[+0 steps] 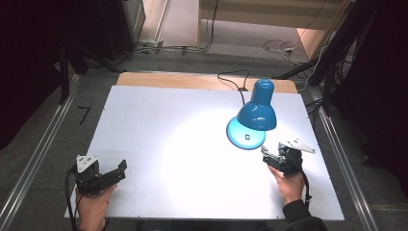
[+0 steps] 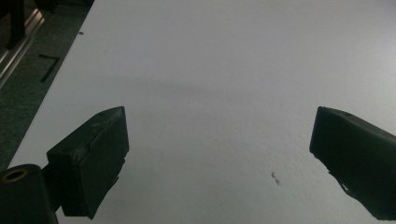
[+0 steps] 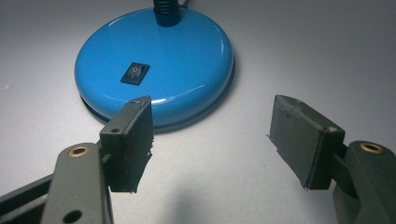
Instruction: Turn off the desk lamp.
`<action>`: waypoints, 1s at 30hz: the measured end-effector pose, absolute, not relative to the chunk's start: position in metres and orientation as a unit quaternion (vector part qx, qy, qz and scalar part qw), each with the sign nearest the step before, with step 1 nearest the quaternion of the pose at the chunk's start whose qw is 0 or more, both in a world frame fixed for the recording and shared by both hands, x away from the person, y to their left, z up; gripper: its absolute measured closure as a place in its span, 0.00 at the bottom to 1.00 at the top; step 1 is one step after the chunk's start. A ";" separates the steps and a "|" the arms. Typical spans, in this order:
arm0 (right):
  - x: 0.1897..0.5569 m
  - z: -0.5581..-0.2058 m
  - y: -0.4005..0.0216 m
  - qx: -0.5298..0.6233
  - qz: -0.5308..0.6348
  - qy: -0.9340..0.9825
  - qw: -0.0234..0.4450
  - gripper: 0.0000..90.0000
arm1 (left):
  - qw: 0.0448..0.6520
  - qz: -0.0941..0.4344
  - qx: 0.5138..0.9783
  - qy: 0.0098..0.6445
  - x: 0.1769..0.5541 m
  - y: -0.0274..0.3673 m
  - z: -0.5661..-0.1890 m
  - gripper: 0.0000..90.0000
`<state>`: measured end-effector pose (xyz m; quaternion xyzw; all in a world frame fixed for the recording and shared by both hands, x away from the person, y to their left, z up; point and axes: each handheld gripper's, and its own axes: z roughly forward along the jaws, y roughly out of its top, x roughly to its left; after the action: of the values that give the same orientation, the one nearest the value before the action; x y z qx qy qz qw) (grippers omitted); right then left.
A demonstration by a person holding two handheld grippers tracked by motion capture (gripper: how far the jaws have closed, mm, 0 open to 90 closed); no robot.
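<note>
High view: blue lamp (image 1: 255,113) lit, at right rear of white table (image 1: 159,125); right gripper (image 1: 270,156) just beside its base, left gripper (image 1: 118,171) near front left corner.
Left gripper view: jaws wide, nothing between.
Right gripper view: jaws wide, lamp base (image 3: 187,60) with black switch (image 3: 135,73) close ahead.

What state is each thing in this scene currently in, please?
Blue desk lamp: upright, lit, shade tilted toward the table.
Rocker switch: on the lamp base, untouched.
Left gripper: open, holding nothing.
Right gripper: open, near the lamp base, holding nothing.
</note>
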<state>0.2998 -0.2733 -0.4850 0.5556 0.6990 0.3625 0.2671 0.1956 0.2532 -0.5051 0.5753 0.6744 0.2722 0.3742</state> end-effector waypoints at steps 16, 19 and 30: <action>0.306 -0.484 -0.258 0.545 0.372 0.704 0.262 0.40 | 0.375 0.272 0.576 0.674 0.195 0.254 -0.505 0.06; 0.309 -0.485 -0.255 0.541 0.374 0.706 0.263 0.43 | 0.375 0.271 0.576 0.674 0.195 0.254 -0.505 0.06; 0.315 -0.490 -0.240 0.521 0.396 0.708 0.266 0.85 | 0.376 0.270 0.575 0.675 0.195 0.255 -0.505 0.06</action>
<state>0.3146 -0.2396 -0.4899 0.5210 0.7076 0.3962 0.2665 0.1950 0.2547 -0.5051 0.5751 0.6745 0.2697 0.3762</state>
